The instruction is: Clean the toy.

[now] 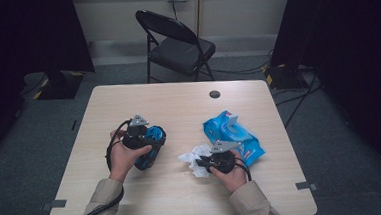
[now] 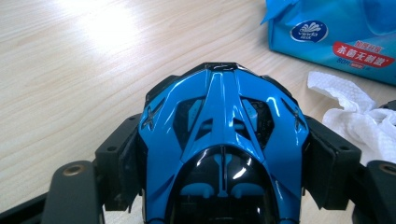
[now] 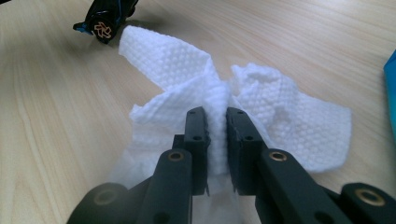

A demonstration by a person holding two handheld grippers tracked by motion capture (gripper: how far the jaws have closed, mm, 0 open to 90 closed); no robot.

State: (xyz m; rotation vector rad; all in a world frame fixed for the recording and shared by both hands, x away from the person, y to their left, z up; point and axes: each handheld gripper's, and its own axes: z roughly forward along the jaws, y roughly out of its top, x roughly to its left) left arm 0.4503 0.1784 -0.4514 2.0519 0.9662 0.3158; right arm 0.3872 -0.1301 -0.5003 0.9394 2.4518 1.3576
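A glossy blue and black toy car [image 1: 153, 140] is off the table in my left gripper [image 1: 149, 141], held by a hand at the table's left. In the left gripper view the car [image 2: 224, 116] sits nose away between the two jaws, and my left gripper [image 2: 226, 158] is shut on its sides. My right gripper [image 3: 217, 126] is shut on a bunched white wipe [image 3: 271, 102] that rests on the table. From above, that wipe [image 1: 192, 156] lies left of the right gripper [image 1: 204, 161]. The car's end [image 3: 105, 18] shows beyond the wipe.
A blue pack of wipes [image 1: 233, 135] with its flap open lies on the light wooden table [image 1: 178, 103], just behind the right hand; it is also in the left gripper view [image 2: 336, 32]. A black folding chair [image 1: 174, 38] stands behind the table. A round cable hole [image 1: 214, 94] is near the far edge.
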